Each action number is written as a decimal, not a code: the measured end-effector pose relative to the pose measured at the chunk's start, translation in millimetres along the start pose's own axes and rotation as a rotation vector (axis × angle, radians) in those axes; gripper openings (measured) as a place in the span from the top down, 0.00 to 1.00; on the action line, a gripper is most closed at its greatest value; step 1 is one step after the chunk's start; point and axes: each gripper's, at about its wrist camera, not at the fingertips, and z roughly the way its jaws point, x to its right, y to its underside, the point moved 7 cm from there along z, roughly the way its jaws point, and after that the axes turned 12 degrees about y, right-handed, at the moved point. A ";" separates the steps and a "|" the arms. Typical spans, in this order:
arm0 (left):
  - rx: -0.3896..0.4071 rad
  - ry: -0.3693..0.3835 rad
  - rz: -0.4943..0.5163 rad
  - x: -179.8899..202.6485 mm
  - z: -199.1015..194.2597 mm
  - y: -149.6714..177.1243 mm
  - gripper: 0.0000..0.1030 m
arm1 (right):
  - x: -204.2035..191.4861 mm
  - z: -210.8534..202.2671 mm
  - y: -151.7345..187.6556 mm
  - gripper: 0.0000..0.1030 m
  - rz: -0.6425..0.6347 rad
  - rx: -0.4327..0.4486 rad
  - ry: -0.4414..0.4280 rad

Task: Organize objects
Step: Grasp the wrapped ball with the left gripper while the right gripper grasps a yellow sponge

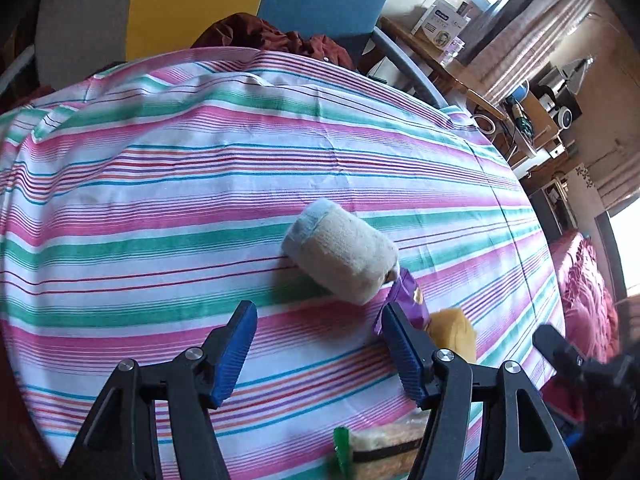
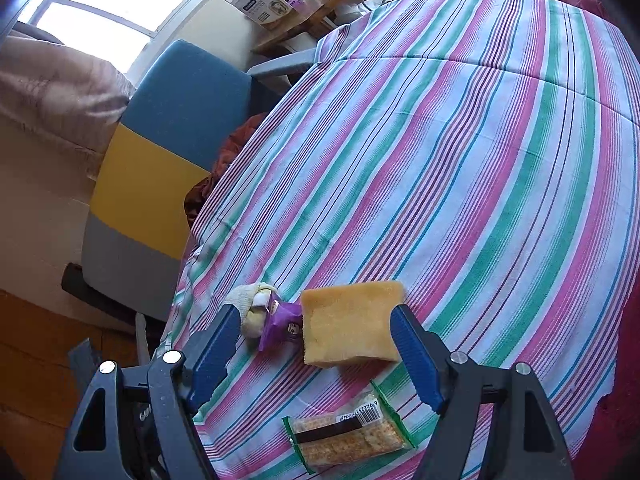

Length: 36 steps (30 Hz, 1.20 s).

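Snacks and soft things lie in a small cluster near one edge of the worktop, which is covered by a striped cloth (image 1: 200, 184).

From the left wrist, the plush roll (image 1: 340, 254) lies on its side and shows whole. Behind it the purple packet (image 1: 406, 300) is partly covered by the roll and by the blue pad (image 1: 404, 350) of the left gripper (image 1: 320, 344). The sponge (image 1: 456, 332) shows only as a yellow corner past that finger. At the bottom edge of this view the cracker pack (image 1: 384, 448) is cut off and blurred; only a green end and a pale strip can be made out. A dark shape at the right, probably the right gripper (image 1: 560, 352), is too cut off to read.

From the right wrist the order is clearer. The sponge (image 2: 352, 324) lies flat and whole, touching the purple packet (image 2: 282, 320) at its left side. The roll (image 2: 254, 308) is mostly hidden here behind the packet and a finger. The cracker pack (image 2: 352, 436) shows whole, with its barcode, just beside the sponge on the near side. This view also shows the cloth's edge close to the cluster, with a chair (image 2: 160, 152) beyond it.

The left gripper stands with its jaws apart over bare cloth, nothing between them. The right gripper (image 2: 316, 352) also stands apart; the sponge and packet lie beyond its fingertips, and its pads press on neither.
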 end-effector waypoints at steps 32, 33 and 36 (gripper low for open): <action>0.103 -0.083 0.016 -57.6 -66.0 42.9 0.46 | -5.5 23.6 14.3 0.23 -0.135 -0.067 0.139; 0.110 -0.085 0.020 -57.7 -71.5 46.4 0.46 | -4.0 24.5 14.6 0.23 -0.143 -0.064 0.157; 0.123 -0.082 0.034 -56.9 -90.0 59.5 0.46 | -1.7 30.7 11.9 0.23 -0.149 -0.059 0.198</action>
